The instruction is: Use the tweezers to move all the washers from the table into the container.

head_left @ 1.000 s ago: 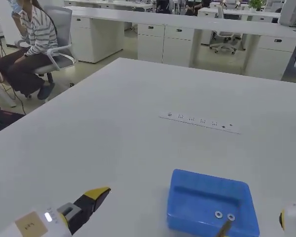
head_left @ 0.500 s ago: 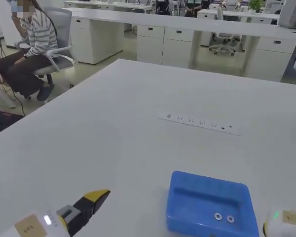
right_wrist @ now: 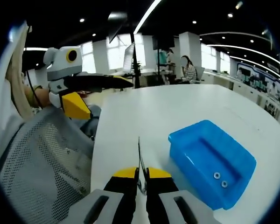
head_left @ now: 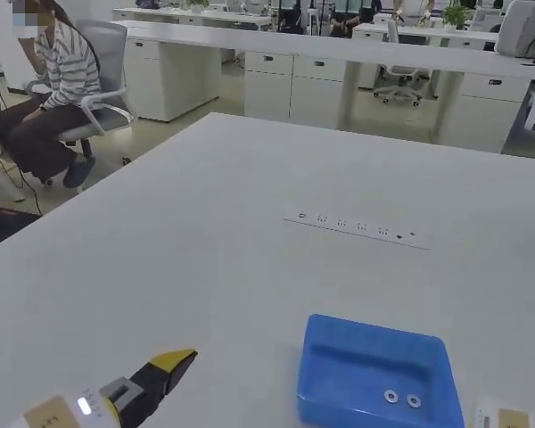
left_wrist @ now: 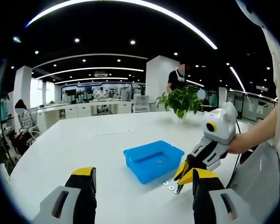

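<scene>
Two washers banked, the rest lying under the container wall

We see the right tongs [right_wrist: 141,175] pressed together on the tweezers [right_wrist: 139,151], whose thin blades stand up between the jaws. Whether anything sits at their tips we cannot tell. In the left gripper view those tips point down at a few loose washers [left_wrist: 168,185], which lie flat on the desk [head_left: 205,267] just beside the near wall of the blue container [left_wrist: 153,161]. Inside it lie the banked washers [right_wrist: 220,179]. The left tongs [head_left: 180,361] are spread, hold nothing, and hang over bare desk apart from the container.

Our main worry is the pinch. Flat washers on a smooth top give the tips little edge, so a glancing close could flick one across the desk. Only the squeeze of the tongs holds the tweezers, and pressing down on the desk may twist or slide them in that hold. With the washers this near the wall, a low approach could knock the container, and since nothing steadies it, it may skid. A washer let go before it clears the wall would drop back outside.
</scene>
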### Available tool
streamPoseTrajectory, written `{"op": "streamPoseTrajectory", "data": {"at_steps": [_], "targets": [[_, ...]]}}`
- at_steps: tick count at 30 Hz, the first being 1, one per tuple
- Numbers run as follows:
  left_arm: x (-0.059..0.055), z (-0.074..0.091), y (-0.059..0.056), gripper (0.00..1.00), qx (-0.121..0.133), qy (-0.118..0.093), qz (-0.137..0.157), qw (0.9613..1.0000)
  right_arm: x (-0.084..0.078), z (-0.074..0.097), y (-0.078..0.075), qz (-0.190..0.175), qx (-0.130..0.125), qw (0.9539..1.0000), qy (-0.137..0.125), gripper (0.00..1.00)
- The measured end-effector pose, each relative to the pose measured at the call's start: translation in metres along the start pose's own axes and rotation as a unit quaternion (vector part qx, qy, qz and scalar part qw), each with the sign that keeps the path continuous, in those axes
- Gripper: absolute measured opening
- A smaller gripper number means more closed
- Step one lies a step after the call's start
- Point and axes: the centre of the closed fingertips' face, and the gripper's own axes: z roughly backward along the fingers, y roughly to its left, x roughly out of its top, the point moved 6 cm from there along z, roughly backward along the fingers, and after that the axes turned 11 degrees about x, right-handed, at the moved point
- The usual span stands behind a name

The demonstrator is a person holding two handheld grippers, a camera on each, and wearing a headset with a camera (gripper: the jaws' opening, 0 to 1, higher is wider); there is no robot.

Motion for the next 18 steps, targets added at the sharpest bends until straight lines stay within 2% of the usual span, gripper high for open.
{"op": "streamPoseTrajectory", "data": {"at_steps": [5,12,18], "targets": [[0.0,0.001,0.001,0.86,0.003,-0.002,0.002,1.0,-0.001,0.006,-0.007,-0.055,-0.016,0.998,-0.025,0.02],[0.0,0.001,0.001,0.86,0.003,-0.002,0.002,1.0,0.007,0.018,-0.006,-0.079,-0.014,0.9957,-0.046,0.02],[0.0,0.001,0.0,0.86,0.003,-0.002,0.001,1.0,0.021,0.03,-0.012,-0.088,-0.026,0.9934,-0.069,0.03]]}}
